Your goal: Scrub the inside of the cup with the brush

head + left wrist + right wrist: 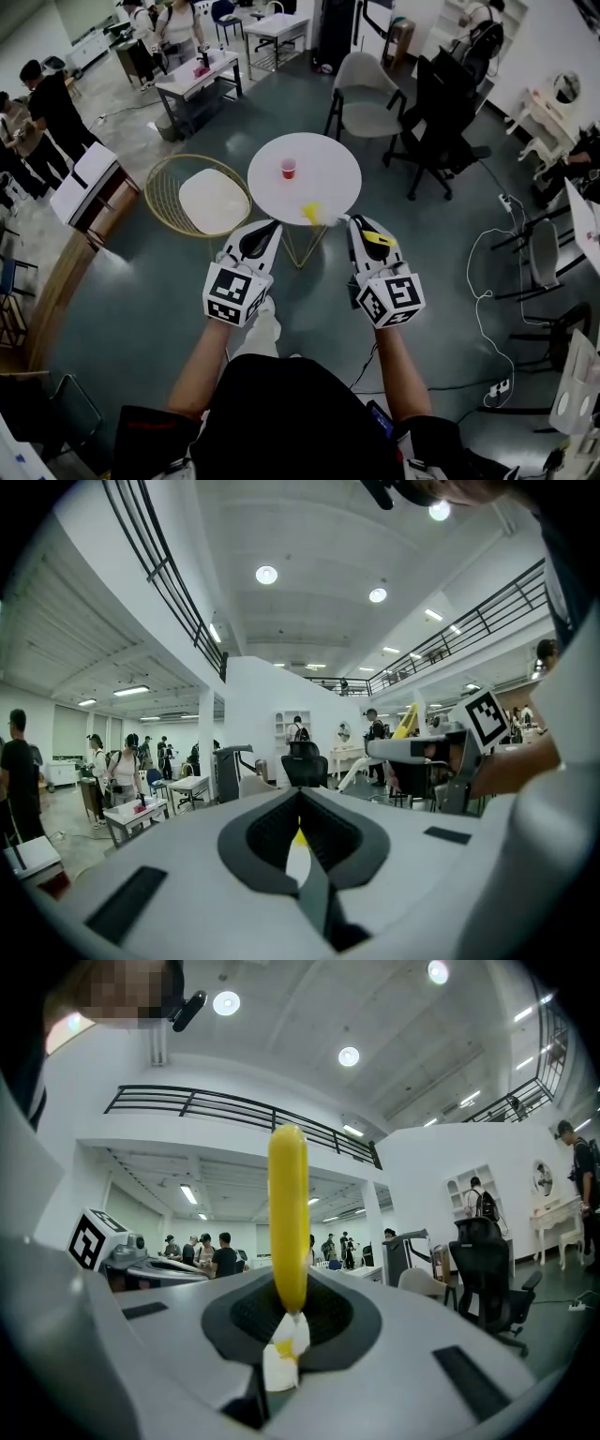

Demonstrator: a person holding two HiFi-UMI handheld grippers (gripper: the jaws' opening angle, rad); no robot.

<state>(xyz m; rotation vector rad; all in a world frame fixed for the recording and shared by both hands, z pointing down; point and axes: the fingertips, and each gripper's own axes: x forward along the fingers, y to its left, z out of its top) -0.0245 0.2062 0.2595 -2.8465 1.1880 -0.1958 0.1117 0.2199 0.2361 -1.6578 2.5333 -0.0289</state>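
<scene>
- Tabletop (328, 164), round and white, fills the middle of our head view on a thin gold wire base.
- Just left of it we see a gold wire chair (159, 192) with a pale cushion. At the table's far side stands a grey chair (367, 108).
- Our left gripper (271, 227) points toward the table's near edge. In its own view we see its two jaws meeting, closed against each other.
- Our right gripper (354, 223) points the same way, beside the left one but not touching it. Its jaws are clamped on the brush (312, 214).
- We see the brush jutting leftward from the right gripper's tip, over the table's near rim. In the right gripper view its yellow handle (288, 1204) rises straight up from the jaws, which pinch its white end.
- Smallest, the red cup (288, 169) stands upright near the table's middle, apart from the brush and from both grippers.
</scene>
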